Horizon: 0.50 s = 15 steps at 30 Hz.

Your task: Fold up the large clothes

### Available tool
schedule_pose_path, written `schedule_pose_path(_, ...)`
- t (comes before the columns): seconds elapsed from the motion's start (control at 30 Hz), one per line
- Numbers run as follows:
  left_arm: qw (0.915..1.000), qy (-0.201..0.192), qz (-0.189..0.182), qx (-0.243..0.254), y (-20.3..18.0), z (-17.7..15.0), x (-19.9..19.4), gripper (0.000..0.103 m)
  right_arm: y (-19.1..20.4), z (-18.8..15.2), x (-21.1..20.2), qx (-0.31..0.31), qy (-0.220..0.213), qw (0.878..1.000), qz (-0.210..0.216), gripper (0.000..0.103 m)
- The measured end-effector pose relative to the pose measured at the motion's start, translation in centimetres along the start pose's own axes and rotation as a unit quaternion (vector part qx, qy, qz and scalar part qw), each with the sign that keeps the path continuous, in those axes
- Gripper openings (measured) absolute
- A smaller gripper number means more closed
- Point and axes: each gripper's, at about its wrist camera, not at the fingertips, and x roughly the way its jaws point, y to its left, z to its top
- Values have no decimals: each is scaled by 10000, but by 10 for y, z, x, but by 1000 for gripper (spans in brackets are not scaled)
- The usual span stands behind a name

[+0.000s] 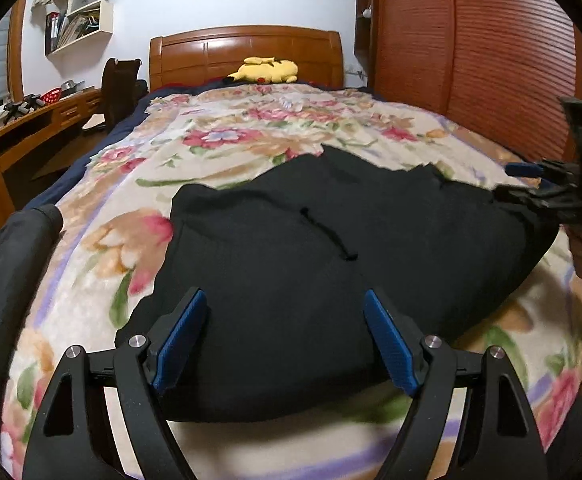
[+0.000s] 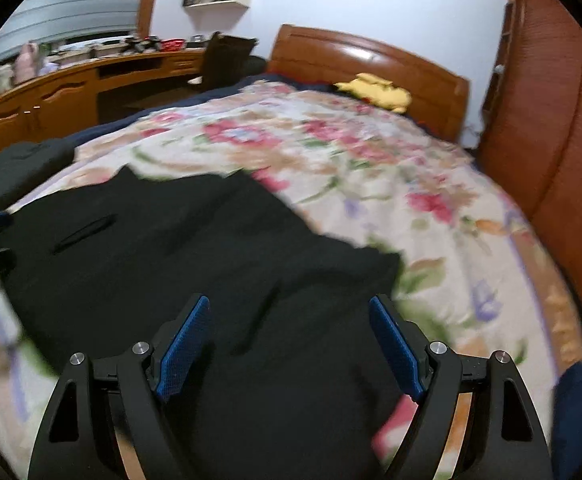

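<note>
Far left on bed: second dark garment [image 1: 7,264], apart from main one. My left gripper [image 1: 285,340] released, jaws wide, nothing between pads, hovering over near edge of black garment [image 1: 291,248]. Garment lies folded on floral blanket [image 1: 103,248], drawstring [image 1: 327,236] on top. My right gripper [image 2: 291,344] likewise released, empty, above garment's right part; view blurred. Yellow plush [image 1: 267,70] by headboard.

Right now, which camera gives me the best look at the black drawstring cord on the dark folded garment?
The left wrist view. There the black drawstring cord lies sharp and near centre on the dark folded garment. The right wrist view is motion-blurred and shows the cord only as a dark streak near its left edge.
</note>
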Motion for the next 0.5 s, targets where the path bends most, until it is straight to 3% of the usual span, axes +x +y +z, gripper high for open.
schedule_pose_path(0.13, 10000, -3, -3, 58, -1, -5, 3, 82, 7, -26, -9, -27, 82, 9999, 148, 83)
schedule_pose_path(0.3, 9999, 125, 5, 117, -1, -11, 10, 82, 5, -50, 18, 8, 636, 9972, 388, 83)
schedule_pose_path(0.5, 9995, 228, 78, 223, -5, -15, 16, 82, 11, -47, 11, -95, 630, 9978, 185, 83)
